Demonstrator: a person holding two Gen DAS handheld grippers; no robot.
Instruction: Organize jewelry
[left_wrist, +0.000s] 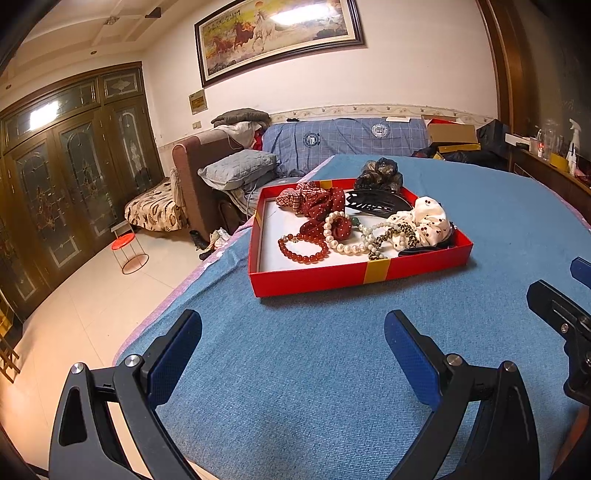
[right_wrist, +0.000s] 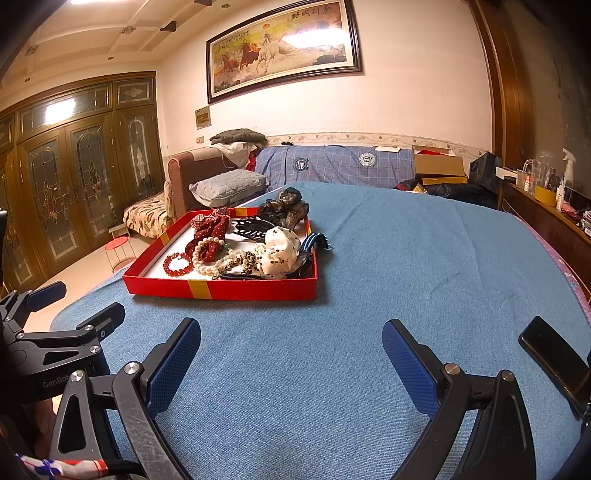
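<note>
Both hand-held grippers hang released over the bench (left_wrist: 314, 369), which is covered in blue cloth; neither grasps anything. The left hand-held gripper (left_wrist: 293, 356) has its blue pads spread wide above bare cloth, and the right hand-held gripper (right_wrist: 291, 363) stands the same way, well short of the red box (left_wrist: 317, 278). That shallow box, banded in yellow, sits on the cloth toward the far left part of the bench and holds the jewelry in a loose heap: a red bead bracelet (left_wrist: 303, 250) nearest the front wall, a pearl strand (left_wrist: 341, 236) touching it, a dark red dotted scrunchie (left_wrist: 323, 208), a cream dotted scrunchie (left_wrist: 430, 219) and a black hair clip (left_wrist: 376, 203). A dark gauzy scrunchie (left_wrist: 380, 175) lies at the box's far edge. The right wrist view alone shows a blue-and-white striped band (right_wrist: 317, 240) draped over the box's right wall, a dark phone (right_wrist: 554, 356) at the bench's right edge, and the left gripper's side profile at far left. The left wrist view alone shows the floor beside the bench with a red stool (left_wrist: 123, 243).
</note>
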